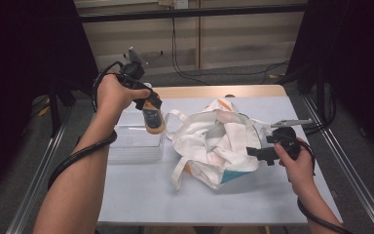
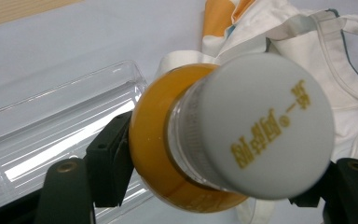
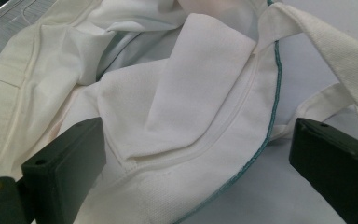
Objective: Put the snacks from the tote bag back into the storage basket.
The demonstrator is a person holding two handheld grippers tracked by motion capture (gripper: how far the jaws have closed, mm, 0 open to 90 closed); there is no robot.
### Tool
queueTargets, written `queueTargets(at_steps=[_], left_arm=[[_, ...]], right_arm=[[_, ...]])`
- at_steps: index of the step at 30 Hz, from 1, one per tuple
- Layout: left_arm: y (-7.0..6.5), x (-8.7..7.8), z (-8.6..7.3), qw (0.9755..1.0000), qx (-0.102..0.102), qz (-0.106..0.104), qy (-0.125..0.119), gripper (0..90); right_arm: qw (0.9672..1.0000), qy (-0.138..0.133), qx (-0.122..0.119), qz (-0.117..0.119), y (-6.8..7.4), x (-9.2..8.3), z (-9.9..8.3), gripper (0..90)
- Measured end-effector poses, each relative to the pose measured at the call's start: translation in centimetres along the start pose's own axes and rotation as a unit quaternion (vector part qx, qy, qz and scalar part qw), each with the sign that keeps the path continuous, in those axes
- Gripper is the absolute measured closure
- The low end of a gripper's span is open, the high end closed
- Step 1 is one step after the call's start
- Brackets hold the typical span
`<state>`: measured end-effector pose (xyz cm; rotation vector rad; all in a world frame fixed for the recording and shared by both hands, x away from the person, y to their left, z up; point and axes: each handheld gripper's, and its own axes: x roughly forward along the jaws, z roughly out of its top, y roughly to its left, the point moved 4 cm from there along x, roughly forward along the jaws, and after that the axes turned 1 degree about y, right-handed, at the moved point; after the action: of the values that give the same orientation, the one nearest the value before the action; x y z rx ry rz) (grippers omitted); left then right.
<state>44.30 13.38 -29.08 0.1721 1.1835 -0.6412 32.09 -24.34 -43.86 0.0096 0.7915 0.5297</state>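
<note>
Over the left side of the table (image 1: 126,204), the left gripper (image 1: 152,108) holds a bottle (image 1: 153,119) of orange drink, jaws clamped on its body just below the white cap (image 2: 265,123). The bottle hangs above the near-right corner of a clear box (image 1: 135,142), close beside the far-left handle of the white bag (image 1: 214,144). At the bag's right edge the right gripper (image 1: 253,152) sits with jaws spread wide; in the right gripper view cloth lies between them, but the pads press on nothing.

The bottle looks bound for the box or the bag, and several things could go wrong. The grip is high on a smooth, round body, so the bottle may swing or slide out if the hand tilts quickly. Lowered off-centre, its base could catch the box's rim and tip. If the bag is the goal, its mouth lies collapsed and folded; with the right jaws not yet closed on the cloth, the opening may stay flat and the bottle would land on top and roll toward the table's edge
</note>
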Motion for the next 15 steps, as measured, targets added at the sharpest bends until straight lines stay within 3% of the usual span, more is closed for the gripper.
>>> queueTargets(at_steps=[3, 15], left_arm=[[0.4, 0.1, -0.2, 0.9999, -0.013, 0.0, -0.005, 30.3], [1.3, 0.6, -1.0, 0.9999, -0.014, 0.004, 0.003, 30.3]], right_arm=[[1.0, -0.001, 0.001, 0.0, 0.0, 0.1, 0.0, 3.5], [1.0, -0.001, 0.001, 0.001, 0.1, 0.2, 0.0, 3.5]])
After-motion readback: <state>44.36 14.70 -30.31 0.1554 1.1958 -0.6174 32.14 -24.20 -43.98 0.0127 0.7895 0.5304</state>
